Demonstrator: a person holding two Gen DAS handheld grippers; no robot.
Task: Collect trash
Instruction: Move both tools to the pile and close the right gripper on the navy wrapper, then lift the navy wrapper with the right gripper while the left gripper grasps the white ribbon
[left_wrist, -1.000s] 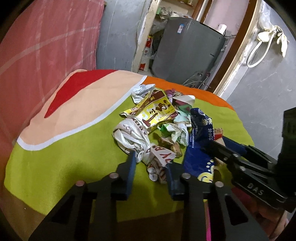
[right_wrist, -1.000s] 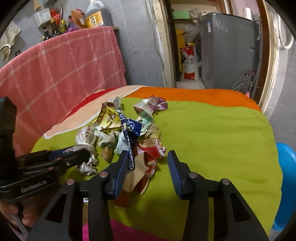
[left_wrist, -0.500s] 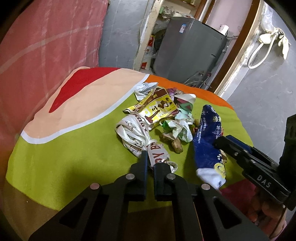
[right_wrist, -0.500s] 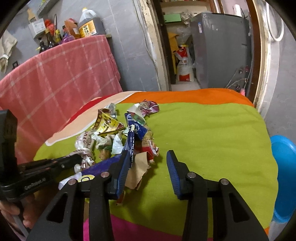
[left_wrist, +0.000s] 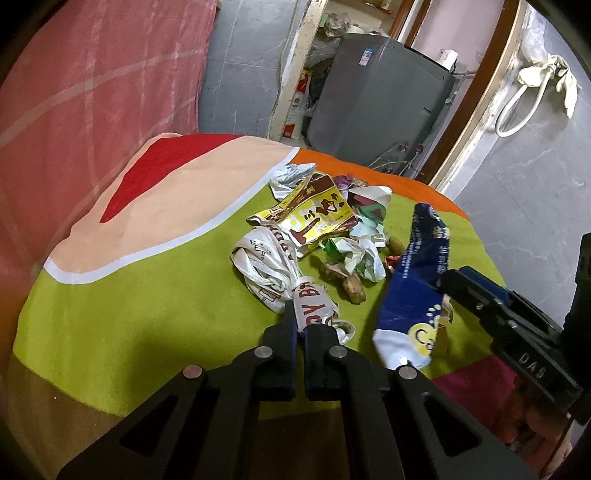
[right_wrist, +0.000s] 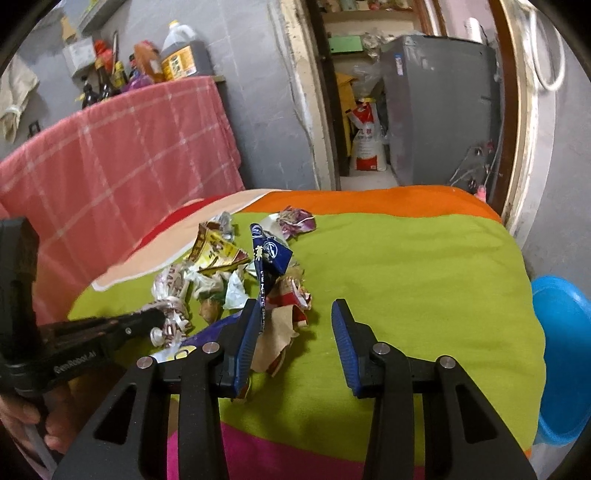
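Covering the surface: a blanket (left_wrist: 155, 295) in lime green, with peach, red, orange and magenta patches, spreads under everything.
Pink checked cloth (right_wrist: 122, 147): drapes a raised surface at the far left, bottles standing on top of it.
Grey appliance (left_wrist: 376, 96): stands beyond the doorway, past the blanket's far edge.
Blue basin (right_wrist: 565, 354): sits off the blanket's right edge, partly cut off by the frame.
Trash pile (left_wrist: 332, 236): crumpled wrappers heaped near the middle of the green area, toward the left gripper's side.
Blue wrapper (left_wrist: 413, 291): long and dark blue with a white and yellow end, lying along the right side of the pile, next to the right gripper.
Yellow wrapper (left_wrist: 317, 218): foil with red lettering, resting on top of the pile's far half.
White wrapper (left_wrist: 273, 273): crinkled, with red print, at the near left of the pile.
Left gripper (left_wrist: 300, 328): jaws clenched on the near end of the white wrapper.
Right gripper (right_wrist: 295, 332): jaws spread wide; its left finger (right_wrist: 249, 332) touches the blue wrapper and a brown scrap, while the other finger stands over bare green fabric.
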